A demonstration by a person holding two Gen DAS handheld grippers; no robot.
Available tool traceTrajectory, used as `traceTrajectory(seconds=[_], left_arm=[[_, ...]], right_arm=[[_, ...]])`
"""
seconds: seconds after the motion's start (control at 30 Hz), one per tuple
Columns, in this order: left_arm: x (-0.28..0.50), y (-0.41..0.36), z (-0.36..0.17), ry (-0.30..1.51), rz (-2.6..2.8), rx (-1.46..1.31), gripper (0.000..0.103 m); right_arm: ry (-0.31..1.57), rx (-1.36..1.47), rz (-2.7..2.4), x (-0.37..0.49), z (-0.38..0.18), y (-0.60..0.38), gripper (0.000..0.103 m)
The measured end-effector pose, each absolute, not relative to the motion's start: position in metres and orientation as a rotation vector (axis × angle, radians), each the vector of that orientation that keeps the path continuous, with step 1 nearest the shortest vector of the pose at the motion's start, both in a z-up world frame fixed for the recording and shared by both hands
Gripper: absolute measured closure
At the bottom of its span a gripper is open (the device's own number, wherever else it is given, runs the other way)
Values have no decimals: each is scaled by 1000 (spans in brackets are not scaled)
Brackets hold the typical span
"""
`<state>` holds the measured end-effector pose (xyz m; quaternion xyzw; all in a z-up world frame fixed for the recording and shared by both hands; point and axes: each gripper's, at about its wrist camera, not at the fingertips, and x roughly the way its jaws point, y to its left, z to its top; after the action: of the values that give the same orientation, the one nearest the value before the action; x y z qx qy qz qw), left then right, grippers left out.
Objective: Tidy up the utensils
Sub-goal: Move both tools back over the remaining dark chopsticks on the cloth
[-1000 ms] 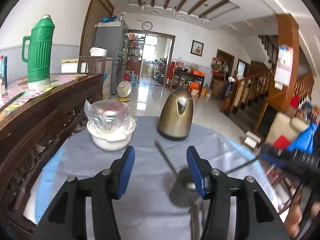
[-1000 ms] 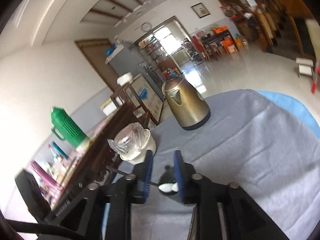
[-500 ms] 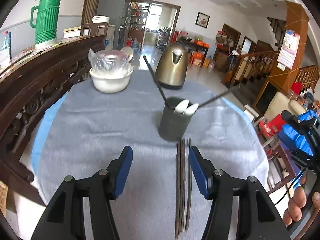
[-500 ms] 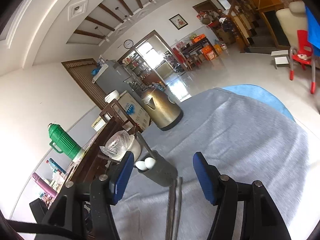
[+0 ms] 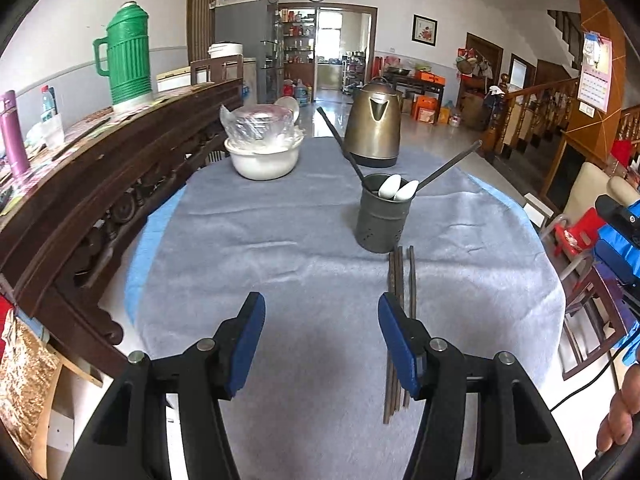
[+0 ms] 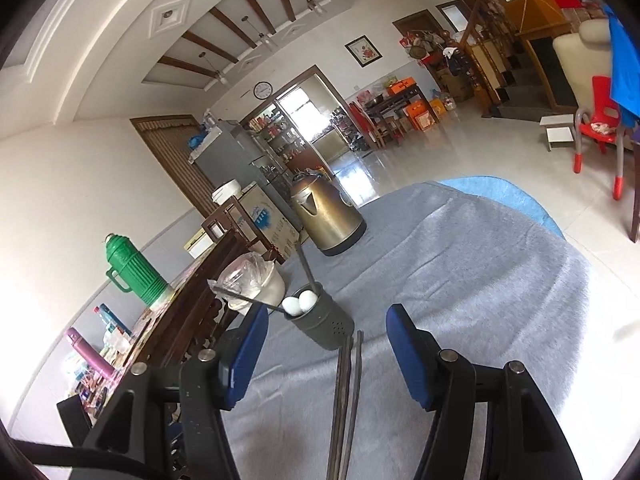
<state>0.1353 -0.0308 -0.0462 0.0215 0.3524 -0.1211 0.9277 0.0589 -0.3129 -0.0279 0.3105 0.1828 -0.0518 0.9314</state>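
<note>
Both jaws stand open, empty; the chopsticks (image 5: pixel 402 280) by the holder (image 5: pixel 383 220) look thin, stiff, slippery: pinch them mid-length, together

On the table (image 5: pixel 280 280), the holder (image 5: pixel 383 220) stands before the kettle (image 5: pixel 374 124), right of the bowl (image 5: pixel 264 160); chopsticks (image 5: pixel 402 280) lie just before the holder.

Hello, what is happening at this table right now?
A person holds a two-finger gripper in each hand and is tidying utensils. The left gripper and right gripper are both open and hold nothing. Two white spoons and two dark long-handled utensils already stand in the grey holder. The chopsticks lie loose on the grey cloth in front of it.
</note>
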Motion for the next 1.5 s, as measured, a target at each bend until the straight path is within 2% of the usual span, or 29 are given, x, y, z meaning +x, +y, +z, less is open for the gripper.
traceTrajectory(seconds=[0.57, 1.5], left_arm=[[97, -6, -19, 587, -135, 127, 41], [92, 4, -23, 574, -102, 157, 41]], right_arm=[[453, 536, -24, 42, -27, -260, 37], [523, 504, 32, 52, -48, -241, 39]])
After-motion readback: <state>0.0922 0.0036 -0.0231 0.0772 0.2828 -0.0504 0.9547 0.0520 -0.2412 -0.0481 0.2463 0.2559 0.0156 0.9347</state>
